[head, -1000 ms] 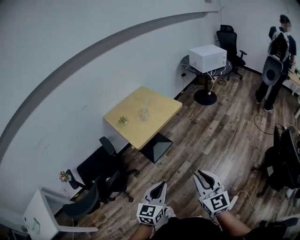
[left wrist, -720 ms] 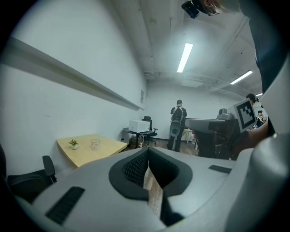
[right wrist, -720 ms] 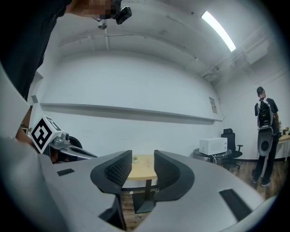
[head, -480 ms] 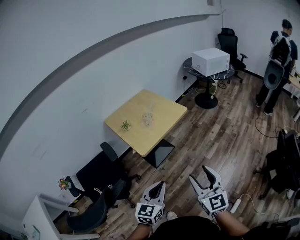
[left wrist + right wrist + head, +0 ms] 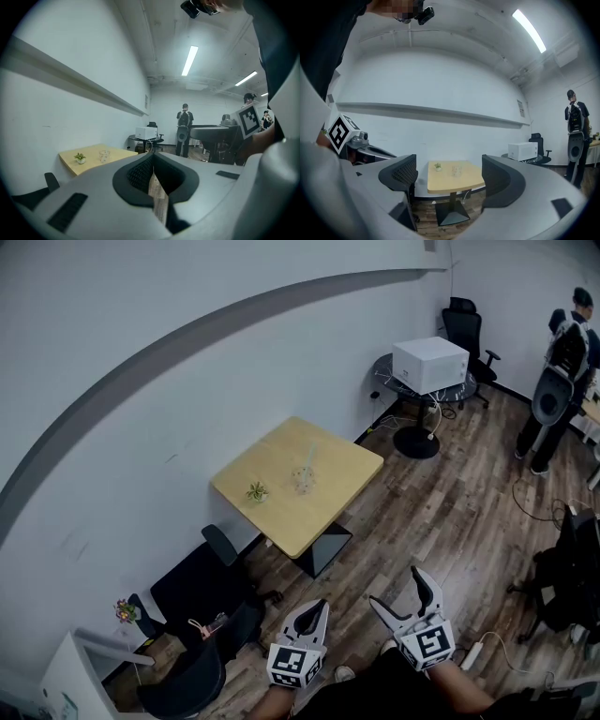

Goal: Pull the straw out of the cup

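Observation:
A clear cup [image 5: 304,480] with a straw standing in it sits on the square yellow table [image 5: 328,507], far ahead of both grippers. In the right gripper view the cup [image 5: 456,171] shows between the jaws, at a distance. My right gripper [image 5: 400,592] is low in the head view, its jaws opening with nothing between them. My left gripper [image 5: 316,612] is beside it, with its jaws together and nothing in them. From the left gripper view the cup [image 5: 104,155] is small at the left, well off the gripper [image 5: 152,171].
A small potted plant [image 5: 256,491] stands left of the cup. Black office chairs [image 5: 202,577] are near the table's left. A white box [image 5: 429,364] sits on a round table at the back. A person [image 5: 562,371] stands at far right. A power strip [image 5: 472,651] lies on the wood floor.
The table and cup have drawn nearer and shifted right in the head view. The right gripper's jaws have spread apart. The left gripper's jaws stay together.

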Tool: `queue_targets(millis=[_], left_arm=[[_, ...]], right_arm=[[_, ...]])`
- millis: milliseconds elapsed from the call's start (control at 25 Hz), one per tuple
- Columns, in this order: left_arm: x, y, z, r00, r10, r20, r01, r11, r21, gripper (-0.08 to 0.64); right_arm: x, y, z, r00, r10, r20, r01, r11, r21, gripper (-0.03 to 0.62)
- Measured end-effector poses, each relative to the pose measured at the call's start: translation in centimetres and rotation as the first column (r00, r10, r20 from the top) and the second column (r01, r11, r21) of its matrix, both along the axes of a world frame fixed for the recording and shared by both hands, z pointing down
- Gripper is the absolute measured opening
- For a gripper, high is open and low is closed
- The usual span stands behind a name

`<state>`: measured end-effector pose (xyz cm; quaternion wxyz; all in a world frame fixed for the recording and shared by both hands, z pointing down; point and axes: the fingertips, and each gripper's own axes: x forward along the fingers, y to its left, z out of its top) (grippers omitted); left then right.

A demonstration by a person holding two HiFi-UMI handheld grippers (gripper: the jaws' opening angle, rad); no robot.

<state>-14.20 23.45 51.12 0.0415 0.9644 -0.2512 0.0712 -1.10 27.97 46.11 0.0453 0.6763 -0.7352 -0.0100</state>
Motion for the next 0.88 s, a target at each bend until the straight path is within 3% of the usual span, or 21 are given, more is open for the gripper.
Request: queue_targets(millis=[240,880], left_arm=[[1.6,-2.8,0.7,1.0,-0.032,-0.001,0.031,0.999,-0.035,0.02],[10.9,-12.6,1.6,0.993,-0.112,0.027,0.113,0.992,-0.056,0.02]], right_arm=[[1.7,-4.5,0.8,0.999,-0.037,0.009,0.038,0.999,-0.024,0.595],[11.5,-15.2,1.6,0.992,-0.128,-0.015,0.127,0.99,-0.054,0.597]])
